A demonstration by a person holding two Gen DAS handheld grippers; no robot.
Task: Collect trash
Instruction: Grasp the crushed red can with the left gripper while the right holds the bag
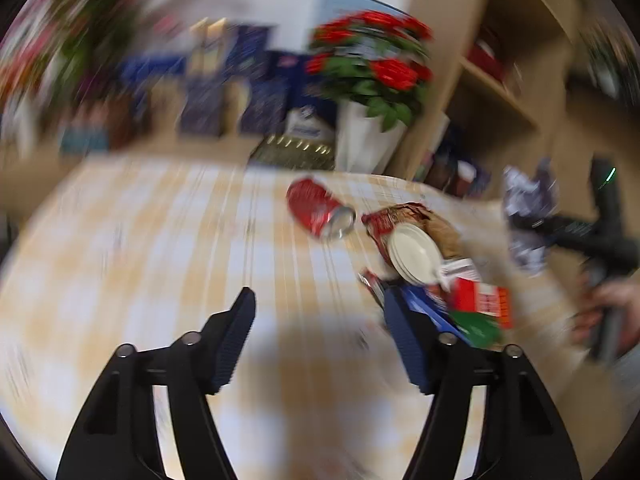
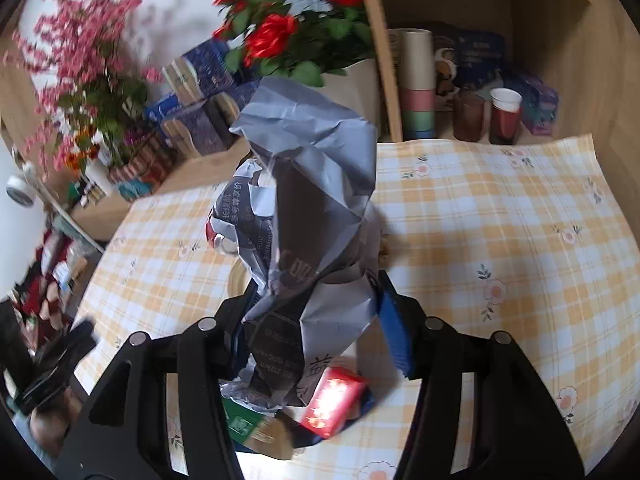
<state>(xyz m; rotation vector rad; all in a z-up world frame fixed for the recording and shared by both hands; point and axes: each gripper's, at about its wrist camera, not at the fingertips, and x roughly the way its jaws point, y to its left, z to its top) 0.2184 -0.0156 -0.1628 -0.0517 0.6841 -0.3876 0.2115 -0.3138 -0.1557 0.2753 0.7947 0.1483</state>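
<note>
The right gripper (image 2: 316,304) is closed on a crumpled sheet of grey printed paper (image 2: 312,208), held above the yellow-and-white checked tablecloth (image 2: 500,220). In the left wrist view the same paper (image 1: 528,204) hangs clear of the table at the far right. The left gripper (image 1: 320,316) stands wide open with nothing between its jaws, hovering over the cloth; that view is blurred.

Remaining trash lies in one cluster on the table:
- A dented red aluminium drink can (image 1: 320,210), on its side, open end towards the cluster.
- A brown and red crumpled wrapper (image 1: 416,220), with a stack of white round lids or plates (image 1: 414,254) resting on it.
- A red, white and green flattened carton (image 1: 480,308), just beside the left gripper's right-hand finger.

Handling judgement:
- Paper: light, soft and springy. It probably compresses under the pads and may slip if gripped by one loose fold; the present hold is around its lower bunched part, which is the sounder place.
- Can: light, thin-walled, smooth and likely to roll. Take it across the body, not at the ends.
- Wrapper: limp and probably slick. Pinch a gathered ridge.
- Lids or plates: stiff, shallow, likely to slide apart. Grip at the rim edge.
- Carton: flat; lift by a raised corner.

No collection bin is visible in either view.
</note>
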